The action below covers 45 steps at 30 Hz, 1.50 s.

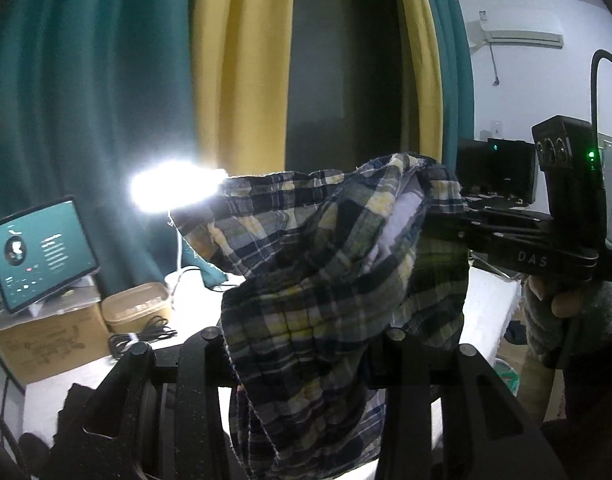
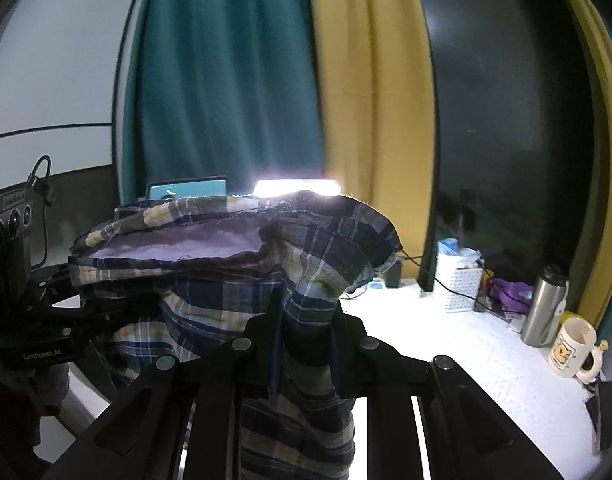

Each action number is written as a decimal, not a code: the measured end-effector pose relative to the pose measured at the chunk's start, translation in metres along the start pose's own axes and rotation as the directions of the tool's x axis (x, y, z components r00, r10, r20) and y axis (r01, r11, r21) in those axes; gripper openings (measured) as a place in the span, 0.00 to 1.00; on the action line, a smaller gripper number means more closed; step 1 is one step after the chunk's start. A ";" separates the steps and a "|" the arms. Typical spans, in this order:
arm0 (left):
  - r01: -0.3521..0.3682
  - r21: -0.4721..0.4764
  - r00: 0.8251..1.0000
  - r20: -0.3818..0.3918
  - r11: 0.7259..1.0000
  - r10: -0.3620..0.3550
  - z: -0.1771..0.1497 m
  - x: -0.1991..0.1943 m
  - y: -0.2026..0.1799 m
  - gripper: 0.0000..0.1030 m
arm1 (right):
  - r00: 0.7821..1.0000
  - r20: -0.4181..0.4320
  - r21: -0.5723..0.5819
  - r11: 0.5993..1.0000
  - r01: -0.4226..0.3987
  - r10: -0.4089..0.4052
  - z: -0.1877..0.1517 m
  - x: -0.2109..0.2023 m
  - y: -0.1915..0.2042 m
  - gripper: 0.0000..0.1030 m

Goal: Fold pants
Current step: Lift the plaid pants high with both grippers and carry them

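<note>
- Plaid pants (image 2: 241, 276) held aloft over white table (image 2: 466, 344), waistband edge spread between both grippers.
- Right gripper (image 2: 306, 344) pinched narrow on cloth.
- Left gripper (image 1: 301, 356) part-open, clamping bunched fabric.
- Mug (image 2: 572, 348) and flask (image 2: 544, 306) stand near table's right edge.

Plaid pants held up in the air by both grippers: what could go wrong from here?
1. The pants hang bunched between the left gripper and the right gripper, so a fold could trap wrinkles.
2. Swinging fabric could catch the mug or the steel bottle on the table.
3. The lamp glares just behind the cloth and may hide its edges.
</note>
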<state>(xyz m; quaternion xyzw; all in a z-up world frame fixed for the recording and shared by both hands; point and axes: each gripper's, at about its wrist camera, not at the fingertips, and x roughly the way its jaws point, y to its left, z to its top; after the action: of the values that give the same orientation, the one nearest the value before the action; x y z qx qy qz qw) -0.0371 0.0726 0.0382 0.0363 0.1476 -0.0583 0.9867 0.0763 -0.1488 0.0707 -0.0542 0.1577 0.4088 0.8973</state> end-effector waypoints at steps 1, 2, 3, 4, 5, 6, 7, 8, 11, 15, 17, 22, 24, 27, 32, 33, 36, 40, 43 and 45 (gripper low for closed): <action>-0.005 -0.001 1.000 0.003 1.000 0.005 -0.002 -0.006 0.003 0.38 | 1.000 0.002 -0.005 1.000 -0.005 0.005 0.001 0.000 0.004 0.19; -0.012 -0.002 1.000 0.007 1.000 0.012 -0.004 -0.012 0.003 0.38 | 1.000 0.004 -0.009 1.000 -0.010 0.010 0.002 -0.001 0.008 0.19; -0.018 -0.004 1.000 0.009 1.000 0.018 -0.005 -0.015 0.004 0.38 | 1.000 0.005 -0.013 1.000 -0.014 0.014 0.002 -0.001 0.011 0.19; -0.023 -0.005 1.000 0.012 1.000 0.023 -0.007 -0.019 0.005 0.38 | 1.000 0.007 -0.017 1.000 -0.018 0.018 0.002 -0.002 0.015 0.19; -0.029 -0.006 0.999 0.016 1.000 0.030 -0.009 -0.023 0.006 0.38 | 1.000 0.008 -0.022 1.000 -0.023 0.023 0.003 -0.002 0.018 0.19; -0.034 -0.007 0.999 0.018 0.999 0.034 -0.010 -0.027 0.007 0.38 | 1.000 0.009 -0.026 0.999 -0.026 0.026 0.003 -0.002 0.020 0.19; -0.039 -0.009 0.999 0.022 0.999 0.040 -0.011 -0.031 0.009 0.38 | 0.999 0.010 -0.031 0.999 -0.030 0.030 0.004 -0.002 0.024 0.19; -0.045 -0.011 0.999 0.025 0.999 0.045 -0.012 -0.035 0.009 0.38 | 0.999 0.011 -0.036 0.999 -0.035 0.036 0.004 -0.003 0.028 0.19; -0.063 -0.022 0.997 0.035 0.998 0.064 -0.014 -0.045 0.016 0.38 | 0.999 0.004 -0.054 0.998 -0.044 0.045 0.005 -0.001 0.041 0.19; -0.084 -0.045 0.995 0.050 0.995 0.086 -0.019 -0.059 0.026 0.38 | 0.998 -0.015 -0.071 0.996 -0.062 0.061 0.005 0.004 0.059 0.19; -0.094 -0.052 0.994 0.046 0.994 0.096 -0.025 -0.065 0.030 0.38 | 0.997 -0.030 -0.072 0.994 -0.077 0.075 0.004 0.007 0.067 0.19; -0.118 -0.054 0.993 0.011 0.992 0.118 -0.034 -0.073 0.040 0.38 | 0.993 -0.057 -0.074 0.992 -0.105 0.101 0.003 0.017 0.082 0.19; -0.125 -0.047 0.992 -0.006 0.991 0.125 -0.037 -0.073 0.042 0.38 | 0.991 -0.076 -0.066 0.991 -0.117 0.112 -0.001 0.026 0.087 0.19; -0.137 -0.054 0.990 -0.033 0.989 0.135 -0.043 -0.068 0.050 0.38 | 0.986 -0.111 -0.044 0.990 -0.132 0.127 -0.008 0.045 0.086 0.19; -0.155 -0.095 0.985 -0.091 0.983 0.146 -0.056 -0.047 0.070 0.38 | 0.976 -0.162 -0.021 0.988 -0.150 0.145 -0.018 0.074 0.086 0.19; -0.157 -0.099 0.984 -0.100 0.983 0.147 -0.056 -0.043 0.073 0.38 | 0.974 -0.169 -0.017 0.988 -0.153 0.148 -0.019 0.079 0.086 0.19; -0.165 -0.107 0.980 -0.129 0.980 0.151 -0.058 -0.031 0.082 0.38 | 0.969 -0.191 0.003 0.987 -0.159 0.157 -0.022 0.098 0.083 0.19; -0.171 -0.116 0.973 -0.173 0.978 0.150 -0.057 -0.013 0.094 0.38 | 0.959 -0.230 0.035 0.986 -0.164 0.167 -0.025 0.123 0.075 0.19; -0.173 -0.117 0.969 -0.196 0.978 0.148 -0.053 -0.001 0.104 0.38 | 0.953 -0.248 0.046 0.984 -0.169 0.176 -0.023 0.143 0.072 0.19; -0.177 -0.116 0.966 -0.209 0.977 0.150 -0.052 0.009 0.111 0.38 | 0.950 -0.256 0.060 0.983 -0.172 0.181 -0.024 0.151 0.068 0.19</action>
<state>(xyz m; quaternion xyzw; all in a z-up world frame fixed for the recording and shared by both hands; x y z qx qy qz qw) -0.0299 0.1860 -0.0079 -0.0122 0.2458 0.0374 0.9685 0.1126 -0.0014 0.0006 -0.0766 0.2858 0.4736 0.8295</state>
